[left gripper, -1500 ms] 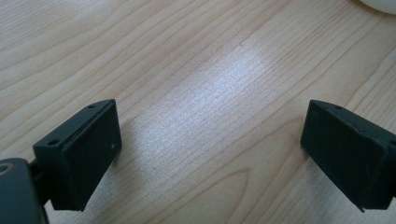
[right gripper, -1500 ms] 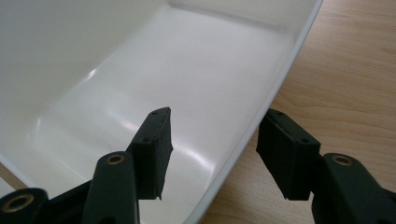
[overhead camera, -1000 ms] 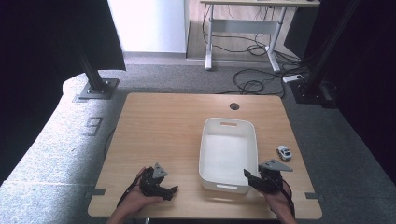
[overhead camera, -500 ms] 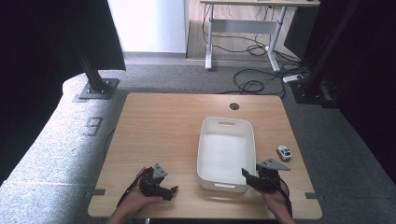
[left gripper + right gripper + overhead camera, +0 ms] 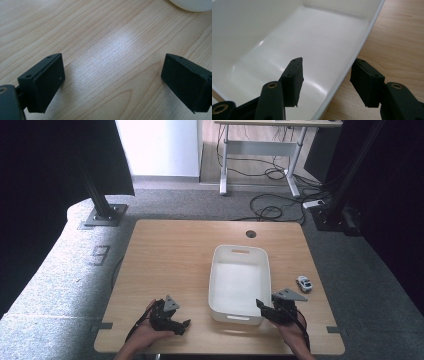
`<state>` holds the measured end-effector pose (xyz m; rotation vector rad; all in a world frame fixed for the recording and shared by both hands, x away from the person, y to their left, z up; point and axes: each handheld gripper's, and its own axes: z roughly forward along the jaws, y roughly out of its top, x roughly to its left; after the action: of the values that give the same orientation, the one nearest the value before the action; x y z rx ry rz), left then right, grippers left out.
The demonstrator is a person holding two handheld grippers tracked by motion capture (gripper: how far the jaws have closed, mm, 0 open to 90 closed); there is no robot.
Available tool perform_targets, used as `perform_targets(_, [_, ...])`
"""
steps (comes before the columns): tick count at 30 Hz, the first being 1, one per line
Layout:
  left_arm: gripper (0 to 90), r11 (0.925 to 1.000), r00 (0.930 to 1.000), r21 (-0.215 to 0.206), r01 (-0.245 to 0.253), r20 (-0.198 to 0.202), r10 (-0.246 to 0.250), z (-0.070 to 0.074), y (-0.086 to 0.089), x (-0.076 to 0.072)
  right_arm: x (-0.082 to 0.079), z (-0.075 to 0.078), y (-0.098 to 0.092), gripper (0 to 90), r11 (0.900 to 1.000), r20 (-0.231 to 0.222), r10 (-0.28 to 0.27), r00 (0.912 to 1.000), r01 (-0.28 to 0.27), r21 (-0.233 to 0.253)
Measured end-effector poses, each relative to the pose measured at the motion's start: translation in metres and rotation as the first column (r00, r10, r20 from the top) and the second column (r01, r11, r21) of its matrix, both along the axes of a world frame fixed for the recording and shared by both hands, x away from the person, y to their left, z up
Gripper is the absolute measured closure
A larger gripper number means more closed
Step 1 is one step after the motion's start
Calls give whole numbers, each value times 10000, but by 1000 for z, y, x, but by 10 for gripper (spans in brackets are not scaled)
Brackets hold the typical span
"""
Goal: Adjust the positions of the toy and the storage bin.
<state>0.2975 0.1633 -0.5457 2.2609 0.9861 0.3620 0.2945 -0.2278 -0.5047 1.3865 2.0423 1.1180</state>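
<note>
- Bin (image 5: 239,285), white, has slid slightly left on the worktop (image 5: 170,265); its right wall now sits between the right gripper (image 5: 325,81) fingers, apart, unclamped.
- Left gripper (image 5: 112,82) fingers apart over bare wood.

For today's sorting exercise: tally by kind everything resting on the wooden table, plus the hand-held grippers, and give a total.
White bin: 1
Toy car: 1
Black grippers: 2, the left gripper and the right gripper
Total: 4

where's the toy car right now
In the high view the toy car sits on the table right of the white bin, just beyond the right gripper.
</note>
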Motion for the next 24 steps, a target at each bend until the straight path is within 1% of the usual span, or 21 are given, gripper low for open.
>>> perform_targets(6, [55, 10000, 10000, 4, 7, -2, -7, 0, 0, 0, 1, 0, 3, 436, 10000, 0, -33, 10000, 33, -6])
perform_targets(24, [54, 10000, 10000, 5, 39, -5, -39, 0, 0, 0, 8, 0, 20, 436, 10000, 17, 49, 10000, -49, 12])
